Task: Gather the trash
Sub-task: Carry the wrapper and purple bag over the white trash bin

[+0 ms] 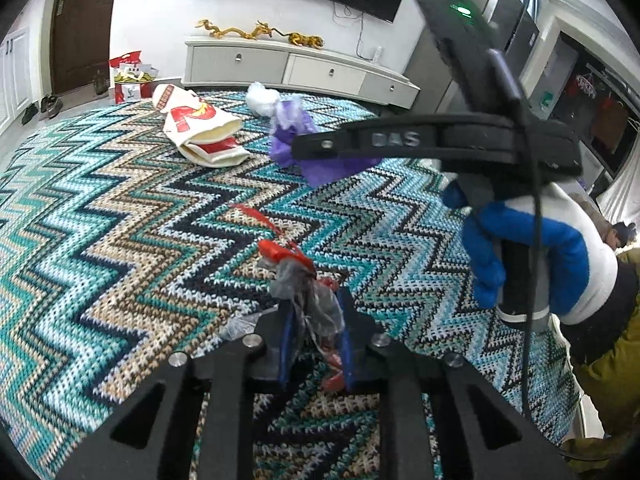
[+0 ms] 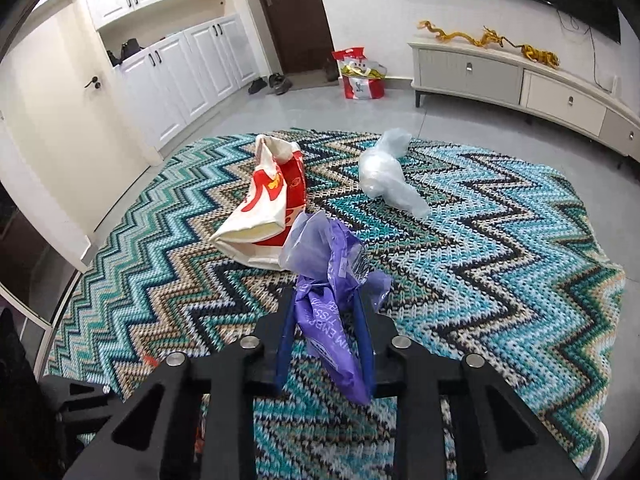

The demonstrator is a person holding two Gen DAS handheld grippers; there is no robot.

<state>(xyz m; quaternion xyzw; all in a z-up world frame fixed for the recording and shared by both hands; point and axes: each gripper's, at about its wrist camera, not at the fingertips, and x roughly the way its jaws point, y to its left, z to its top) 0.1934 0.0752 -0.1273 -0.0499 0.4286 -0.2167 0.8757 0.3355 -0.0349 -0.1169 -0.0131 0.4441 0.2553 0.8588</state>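
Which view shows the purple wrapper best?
The right wrist view: the purple wrapper fills the centre, clamped in the right gripper, print legible. The left wrist view shows it farther off, partly hidden behind that gripper's finger.

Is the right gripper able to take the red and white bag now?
Probably not yet. The right gripper is closed on the purple wrapper, so its jaws are full. The red and white bag lies just beyond, with nothing else between them.

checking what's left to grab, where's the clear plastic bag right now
In the right wrist view the clear plastic bag lies on the zigzag rug, up and right of centre, right of the red-and-white paper bag.
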